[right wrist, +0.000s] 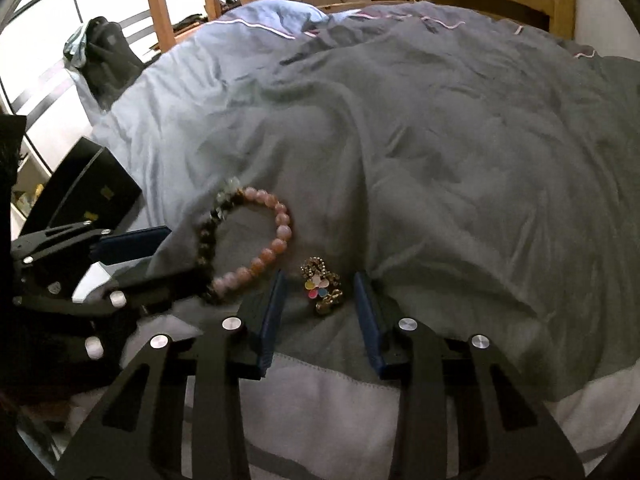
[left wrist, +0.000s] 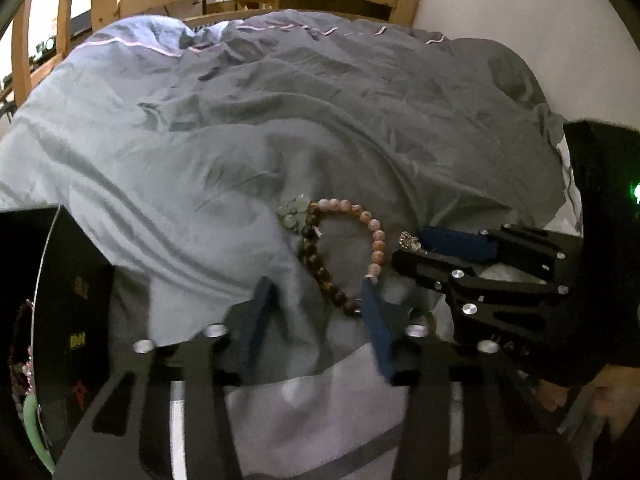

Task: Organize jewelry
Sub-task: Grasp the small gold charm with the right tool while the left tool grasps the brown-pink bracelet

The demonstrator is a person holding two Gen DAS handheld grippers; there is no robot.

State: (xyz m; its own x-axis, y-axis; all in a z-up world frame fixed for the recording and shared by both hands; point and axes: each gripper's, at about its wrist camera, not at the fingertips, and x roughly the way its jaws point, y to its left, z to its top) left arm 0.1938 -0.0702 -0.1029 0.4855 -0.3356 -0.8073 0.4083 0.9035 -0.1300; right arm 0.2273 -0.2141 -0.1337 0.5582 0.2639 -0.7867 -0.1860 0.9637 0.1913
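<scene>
between right tool (right wrist: pixel 318 308) fingers, brooch (right wrist: pixel 323 291)

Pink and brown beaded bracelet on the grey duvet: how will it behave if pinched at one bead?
The pink and brown beaded bracelet is probably floppy: separate round beads in a slack loop, so it would likely drape. Beads look smooth, possibly slippery between pads. The soft grey duvet likely stops rolling.

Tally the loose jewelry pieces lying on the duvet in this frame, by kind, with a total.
Beaded bracelets: 2, a pink one and a dark brown one
Pale green bead cluster: 1
Gold chain piece with a coloured flower charm: 1, between the open fingers of the right tool
Total: 4

The black box at the left holds more pieces, too hidden to count.
</scene>
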